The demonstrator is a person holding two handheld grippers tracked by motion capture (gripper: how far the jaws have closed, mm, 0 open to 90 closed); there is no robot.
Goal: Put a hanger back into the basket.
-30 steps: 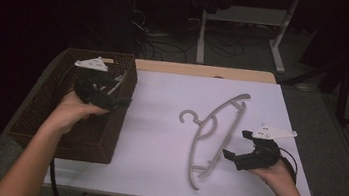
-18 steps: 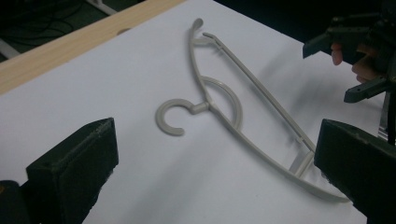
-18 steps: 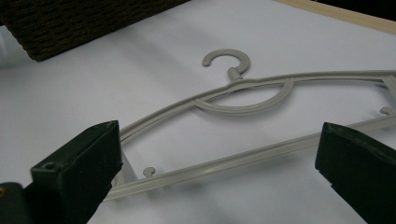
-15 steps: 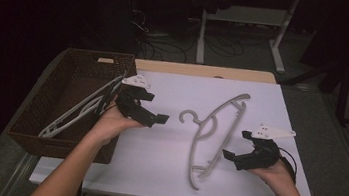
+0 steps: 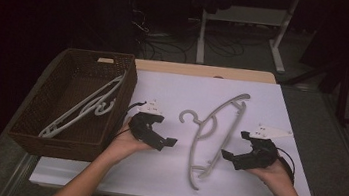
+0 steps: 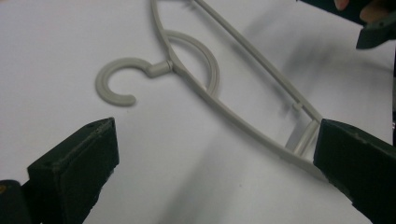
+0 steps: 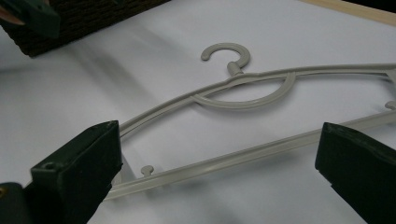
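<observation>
- High view puts the grey hanger (image 5: pixel 213 133) flat on the white tabletop (image 5: pixel 162 177), middle of the frame, its hook toward the upper left and its long bar running down to the lower centre. The left claw (image 5: pixel 169 142) sits just left of it and the right claw (image 5: pixel 226 154) just right of it; neither touches it.
- Both claws are spread wide and hold nothing; each gripper view looks out between two well-separated black jaws with the hanger lying between them farther off.
- Risk, as I judge it: the hanger is thin and lies flush on a smooth sheet, so a claw closing from the side may push it along instead of catching it. It could slide or spin toward the other hand.
- A second risk: if both claws go for the same thin bar they may knock each other, since they already face one another across it.
- Lifting by one end only could let the long frame swing and catch the wicker basket (image 5: pixel 32 136) rim on the way in.
- High view alone gives the basket at left, with two pale hangers (image 5: pixel 85 107) already lying inside.
- Left gripper view gives the hook (image 6: pixel 114 84) and the half-ring under it up close, in the upper left of the frame.
- Right gripper view gives the small pegs (image 7: pixel 147 169) on the lower bar, too small to make out from above.
</observation>
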